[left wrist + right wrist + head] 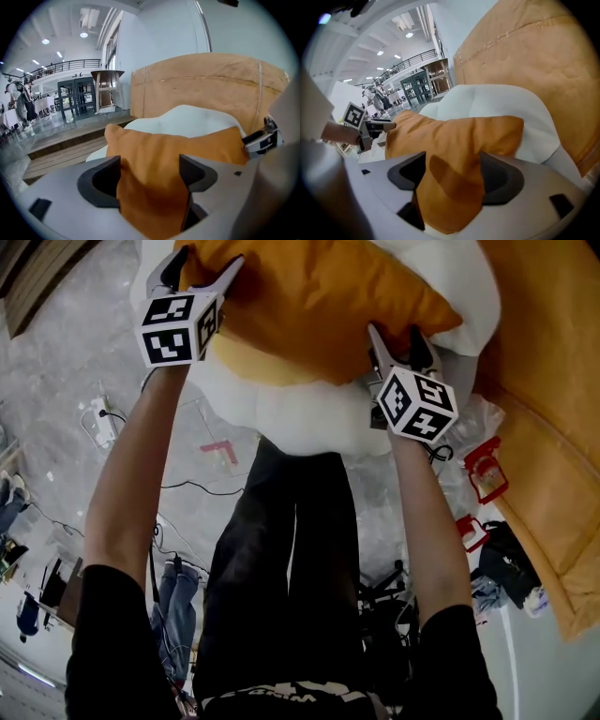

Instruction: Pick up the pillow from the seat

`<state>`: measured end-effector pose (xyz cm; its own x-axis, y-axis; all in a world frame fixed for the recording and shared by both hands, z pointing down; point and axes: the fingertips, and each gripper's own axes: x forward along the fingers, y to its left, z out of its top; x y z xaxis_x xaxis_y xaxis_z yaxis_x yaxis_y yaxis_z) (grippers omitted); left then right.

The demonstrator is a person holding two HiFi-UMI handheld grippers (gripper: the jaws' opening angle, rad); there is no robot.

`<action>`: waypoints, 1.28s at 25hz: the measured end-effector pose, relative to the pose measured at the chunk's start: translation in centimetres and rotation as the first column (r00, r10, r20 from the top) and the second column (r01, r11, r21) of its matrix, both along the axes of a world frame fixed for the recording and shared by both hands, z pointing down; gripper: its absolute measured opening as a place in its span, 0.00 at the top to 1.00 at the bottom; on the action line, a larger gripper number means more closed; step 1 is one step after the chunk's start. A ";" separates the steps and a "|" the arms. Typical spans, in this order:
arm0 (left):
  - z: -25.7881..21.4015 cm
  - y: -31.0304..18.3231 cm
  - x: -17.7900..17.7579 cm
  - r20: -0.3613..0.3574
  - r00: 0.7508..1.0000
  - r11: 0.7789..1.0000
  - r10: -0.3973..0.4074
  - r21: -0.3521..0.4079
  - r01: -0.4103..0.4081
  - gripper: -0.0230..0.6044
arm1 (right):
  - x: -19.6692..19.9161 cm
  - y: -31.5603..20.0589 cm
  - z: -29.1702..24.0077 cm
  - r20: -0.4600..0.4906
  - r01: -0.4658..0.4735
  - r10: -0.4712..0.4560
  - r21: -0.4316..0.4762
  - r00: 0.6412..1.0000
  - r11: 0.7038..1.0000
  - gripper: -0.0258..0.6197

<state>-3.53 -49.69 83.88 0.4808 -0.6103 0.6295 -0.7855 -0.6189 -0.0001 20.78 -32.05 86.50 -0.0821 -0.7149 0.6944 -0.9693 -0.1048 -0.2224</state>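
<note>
Shows the orange pillow lying on the white seat at 12 o'clock, hemmed by the tan backrest from 1 to 4 o'clock with bare floor open toward 9, and sets the left gripper and right gripper, jaws spread wide, astride its near corners, fabric filling both gaps.

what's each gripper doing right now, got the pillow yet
left gripper: open, a corner of the orange pillow sits between its jaws, not clamped
right gripper: open, another pillow corner sits between its jaws, not clamped
</note>
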 end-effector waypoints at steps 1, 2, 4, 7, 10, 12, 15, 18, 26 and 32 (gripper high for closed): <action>0.3 0.0 0.0 0.012 1.000 1.000 -0.001 -0.001 0.001 0.35 | 0.0 0.0 0.1 0.007 -0.015 0.015 0.002 1.000 1.000 0.42; 0.7 0.0 0.1 0.023 1.000 1.000 -0.001 -0.006 0.001 0.34 | 0.1 0.0 0.2 0.006 -0.029 0.029 0.000 1.000 1.000 0.42; 1.3 0.0 0.3 0.037 0.999 1.000 0.004 -0.019 -0.003 0.33 | 0.2 0.1 0.4 -0.011 -0.047 0.047 -0.009 0.999 0.999 0.42; 1.7 0.0 0.5 0.026 1.000 0.999 0.005 -0.041 -0.004 0.33 | 0.2 0.0 1.0 -0.030 -0.049 0.048 -0.020 0.998 0.999 0.41; 2.3 0.2 0.8 0.024 1.000 0.998 0.014 -0.062 -0.013 0.33 | 0.5 -0.1 1.7 -0.019 -0.042 0.041 -0.035 0.999 0.999 0.41; 2.8 0.2 1.0 0.014 1.000 0.996 0.013 -0.085 -0.012 0.33 | 0.6 -0.2 2.1 -0.005 -0.035 0.035 -0.041 0.999 0.999 0.41; 3.3 0.2 1.3 0.000 1.000 0.994 0.016 -0.108 -0.016 0.41 | 1.0 -0.4 2.4 0.018 -0.045 0.046 -0.042 0.999 0.998 0.43; 3.5 0.4 1.3 0.000 1.000 0.991 0.011 -0.132 -0.011 0.56 | 1.4 -0.3 2.6 0.063 -0.084 0.087 -0.049 0.994 0.995 0.59; 4.1 2.3 1.0 -0.033 0.998 0.969 0.050 -0.242 -0.057 0.94 | 0.6 -0.2 2.8 0.121 -0.059 0.069 -0.088 0.990 0.994 0.91; 3.8 2.9 0.5 -0.078 0.994 0.955 0.071 -0.283 -0.090 0.94 | 0.1 -0.1 2.7 0.123 -0.038 0.050 -0.097 0.991 0.995 0.91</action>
<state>-3.04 -46.84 87.66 0.5672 -0.3672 0.7372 -0.7255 -0.6464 0.2363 20.87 -32.13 89.23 -0.1424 -0.6519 0.7448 -0.9286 -0.1724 -0.3285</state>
